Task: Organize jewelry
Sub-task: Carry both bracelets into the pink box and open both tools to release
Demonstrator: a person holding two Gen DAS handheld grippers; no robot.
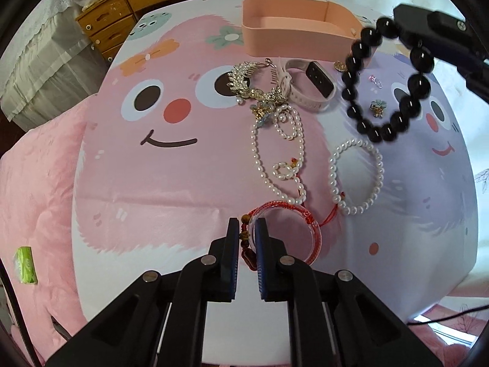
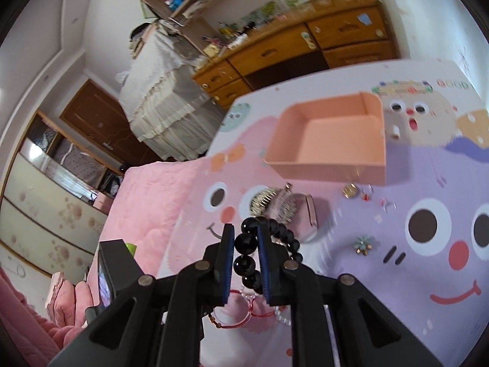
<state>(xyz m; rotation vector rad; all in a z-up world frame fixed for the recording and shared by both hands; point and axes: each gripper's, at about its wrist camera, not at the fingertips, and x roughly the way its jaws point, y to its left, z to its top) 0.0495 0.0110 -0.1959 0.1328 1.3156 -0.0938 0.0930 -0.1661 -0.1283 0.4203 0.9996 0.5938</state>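
Observation:
My right gripper (image 2: 246, 244) is shut on a black bead bracelet (image 2: 244, 242) and holds it in the air; in the left wrist view the bracelet (image 1: 386, 79) hangs from that gripper (image 1: 397, 29) just right of the empty pink box (image 1: 293, 38). My left gripper (image 1: 246, 232) is shut on the rim of a red bangle (image 1: 311, 229) lying on the cartoon cloth (image 1: 152, 183). Beyond it lie a pearl necklace (image 1: 259, 159), a pearl bracelet (image 1: 356, 177), a crystal hair comb (image 1: 244, 79), a pink smartwatch (image 1: 314, 84) and a flower earring (image 1: 377, 107). The box also shows in the right wrist view (image 2: 330, 140).
A pink quilt (image 1: 36, 198) with a green packet (image 1: 26, 264) lies left of the cloth. Wooden drawers (image 1: 122, 15) stand behind the bed. Small rings (image 2: 386, 203), a gold charm (image 2: 350, 190) and the flower earring (image 2: 363, 244) lie right of the box front.

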